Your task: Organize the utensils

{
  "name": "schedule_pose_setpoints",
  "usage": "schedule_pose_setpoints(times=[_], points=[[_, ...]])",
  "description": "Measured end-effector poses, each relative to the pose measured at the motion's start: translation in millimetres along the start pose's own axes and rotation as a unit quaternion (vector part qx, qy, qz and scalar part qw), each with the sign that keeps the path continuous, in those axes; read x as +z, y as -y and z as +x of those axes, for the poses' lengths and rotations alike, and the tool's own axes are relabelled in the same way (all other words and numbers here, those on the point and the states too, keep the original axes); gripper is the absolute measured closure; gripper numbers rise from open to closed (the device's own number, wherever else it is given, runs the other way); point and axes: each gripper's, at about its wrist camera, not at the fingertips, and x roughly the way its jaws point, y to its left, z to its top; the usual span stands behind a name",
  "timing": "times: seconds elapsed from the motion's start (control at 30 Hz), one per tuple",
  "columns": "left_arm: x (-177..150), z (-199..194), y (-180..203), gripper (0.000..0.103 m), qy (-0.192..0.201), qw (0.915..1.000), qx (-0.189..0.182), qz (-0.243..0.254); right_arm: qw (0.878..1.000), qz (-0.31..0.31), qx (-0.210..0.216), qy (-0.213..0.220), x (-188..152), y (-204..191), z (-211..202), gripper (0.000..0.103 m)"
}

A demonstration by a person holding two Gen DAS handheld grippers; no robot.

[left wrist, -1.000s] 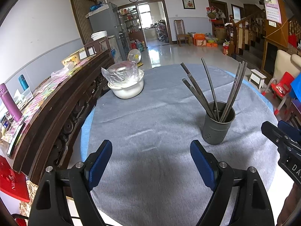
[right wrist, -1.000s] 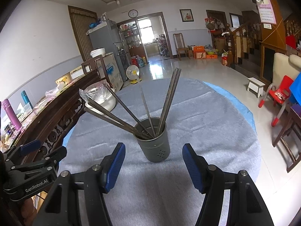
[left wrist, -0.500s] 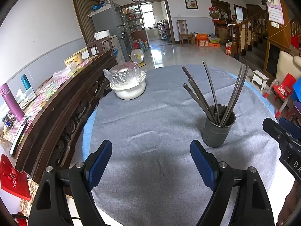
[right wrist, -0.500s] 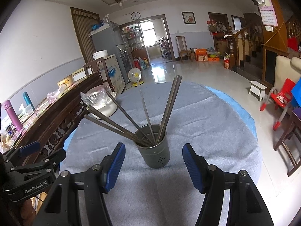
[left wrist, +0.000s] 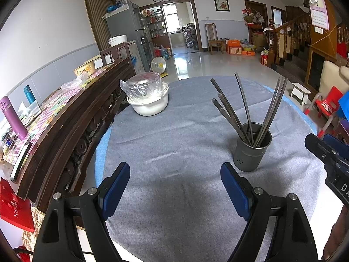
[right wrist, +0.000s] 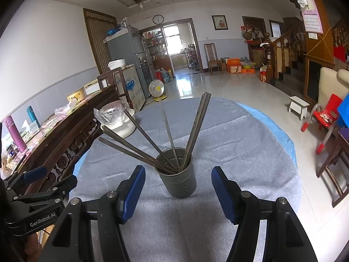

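Observation:
A dark grey holder cup (left wrist: 252,148) (right wrist: 177,174) stands upright on the grey cloth of the round table (left wrist: 174,131) (right wrist: 240,152). Several dark chopsticks (left wrist: 231,109) (right wrist: 139,148) lean out of it, fanned to the left and right. My left gripper (left wrist: 174,183) is open over bare cloth, the cup just beyond its right finger. My right gripper (right wrist: 177,187) is open, and the cup stands a little ahead of the gap between its fingers, apart from both pads. Each gripper shows at the edge of the other's view.
A white bowl under a plastic-wrapped lid (left wrist: 148,100) (right wrist: 118,122) sits at the table's far left. A dark wooden bench back (left wrist: 65,126) runs along the left edge. Red chairs (left wrist: 327,104) and a white stool (right wrist: 298,107) stand on the floor to the right.
The right wrist view has drawn back and risen slightly, so the cup sits lower between its fingers. The left gripper has stayed put.

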Motion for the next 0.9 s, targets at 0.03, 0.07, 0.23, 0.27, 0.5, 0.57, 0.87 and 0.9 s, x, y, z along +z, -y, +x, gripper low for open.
schedule_pose_setpoints(times=[0.03, 0.07, 0.23, 0.27, 0.5, 0.57, 0.87, 0.9], points=[[-0.2, -0.5, -1.2, 0.018, 0.001, 1.0000, 0.000, -0.001, 1.000, -0.002, -0.002, 0.000, 0.1, -1.3, -0.1, 0.035], [-0.3, -1.0, -2.3, 0.018, 0.001, 1.0000, -0.002, -0.002, 1.000, -0.002, -0.003, 0.000, 0.1, -1.6, -0.4, 0.035], [-2.2, -3.5, -9.6, 0.018, 0.004, 1.0000, -0.005, -0.003, 1.000, -0.006, -0.010, 0.000, 0.4, -5.6, -1.1, 0.035], [-2.4, -4.4, -11.4, 0.018, 0.005, 1.0000, -0.005, -0.005, 1.000, -0.008, -0.011, 0.000, 0.4, -7.4, -1.4, 0.035], [-4.4, -7.7, -20.6, 0.018, 0.011, 0.9999, -0.010, -0.008, 1.000, -0.018, -0.025, 0.001, -1.4, -21.5, -6.5, 0.035], [-5.9, -8.7, -22.4, 0.018, 0.012, 0.9998, -0.013, -0.007, 0.999, -0.017, -0.027, 0.001, -2.1, -23.4, -8.6, 0.035], [-11.1, -12.0, -29.5, 0.018, 0.015, 0.9997, -0.021, -0.004, 0.999, -0.016, -0.043, 0.000, -6.3, -31.6, -14.1, 0.035], [-11.5, -11.7, -31.2, 0.018, 0.015, 0.9997, -0.020, -0.005, 0.999, -0.016, -0.043, -0.001, -6.5, -32.8, -14.4, 0.035]])
